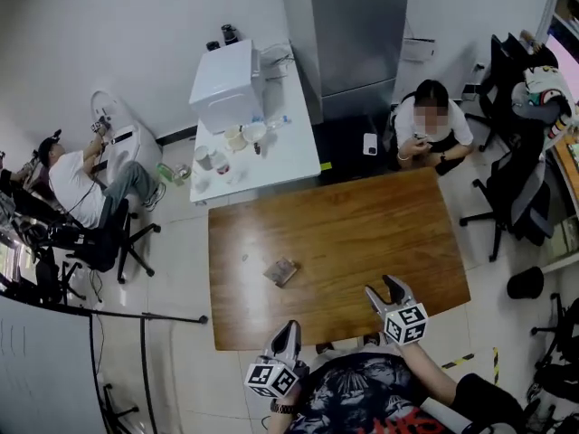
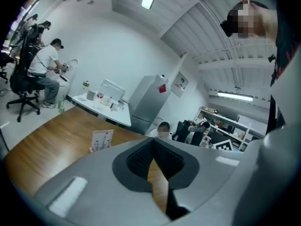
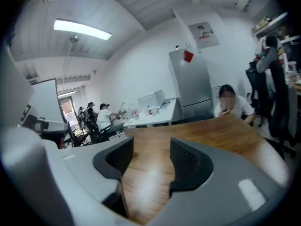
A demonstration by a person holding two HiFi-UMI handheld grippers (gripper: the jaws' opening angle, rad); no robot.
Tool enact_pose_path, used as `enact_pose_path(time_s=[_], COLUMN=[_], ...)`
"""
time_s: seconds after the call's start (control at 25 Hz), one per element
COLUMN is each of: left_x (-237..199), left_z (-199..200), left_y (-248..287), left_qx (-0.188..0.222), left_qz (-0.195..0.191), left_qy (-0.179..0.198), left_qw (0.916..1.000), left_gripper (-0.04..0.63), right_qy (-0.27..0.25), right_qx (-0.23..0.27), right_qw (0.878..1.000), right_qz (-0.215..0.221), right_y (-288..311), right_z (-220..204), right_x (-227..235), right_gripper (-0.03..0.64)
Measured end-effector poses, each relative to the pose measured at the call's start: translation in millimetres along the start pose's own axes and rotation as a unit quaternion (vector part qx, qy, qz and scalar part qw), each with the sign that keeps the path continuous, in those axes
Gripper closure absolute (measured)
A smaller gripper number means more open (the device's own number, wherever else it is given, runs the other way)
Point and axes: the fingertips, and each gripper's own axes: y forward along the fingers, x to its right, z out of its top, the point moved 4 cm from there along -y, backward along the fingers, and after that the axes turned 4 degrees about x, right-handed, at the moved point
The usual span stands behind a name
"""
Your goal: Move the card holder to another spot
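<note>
The card holder (image 1: 281, 271) is a small clear stand with a printed card, a little left of the middle of the wooden table (image 1: 362, 242). In the left gripper view the card holder (image 2: 102, 140) stands upright, ahead and to the left of the jaws. My left gripper (image 1: 288, 333) hovers at the table's near edge, just short of the holder; its jaws (image 2: 151, 150) meet at the tips with nothing in them. My right gripper (image 1: 384, 289) is over the near right part of the table, and its jaws (image 3: 151, 159) stand apart over bare wood.
A white side table (image 1: 294, 156) with a white box (image 1: 226, 84) and cups abuts the far left corner. A grey fridge (image 1: 353, 34) stands behind. One person (image 1: 432, 125) sits at the far edge, another (image 1: 81, 183) at left. Office chairs (image 1: 516, 197) crowd the right.
</note>
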Motion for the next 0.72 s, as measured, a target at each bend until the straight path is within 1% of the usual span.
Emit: enact_pose_path(time_s=[0.08, 0.2, 0.28, 0.36, 0.48, 0.64, 0.72], left_x=[20, 50, 66, 79, 90, 94, 96], left_z=[-3, -10, -13, -17, -23, -26, -26], left_y=[19, 41, 49, 53, 53, 52, 51], left_qx=[-0.012, -0.025, -0.027, -0.031, -0.036, -0.036, -0.037], left_qz=[-0.03, -0.071, -0.092, -0.105, -0.11, -0.101, -0.097], left_qy=[0.005, 0.012, 0.018, 0.023, 0.027, 0.026, 0.024], left_qw=[0.9994, 0.9971, 0.9952, 0.9937, 0.993, 0.9939, 0.9944], left_gripper=[0.595, 0.595, 0.595, 0.595, 0.595, 0.595, 0.595], right_qy=[0.0, -0.008, -0.006, -0.001, 0.001, -0.001, 0.003], right_qx=[0.027, 0.058, 0.074, 0.084, 0.09, 0.088, 0.083], right_qw=[0.999, 0.995, 0.993, 0.991, 0.991, 0.991, 0.992], right_qz=[-0.036, -0.075, -0.093, -0.101, -0.103, -0.097, -0.092], right_y=[-40, -81, -97, -106, -116, -120, -120], right_z=[15, 32, 37, 39, 38, 39, 37], right_x=[22, 43, 51, 56, 59, 61, 62], right_gripper=[0.446, 0.52, 0.554, 0.572, 0.58, 0.609, 0.609])
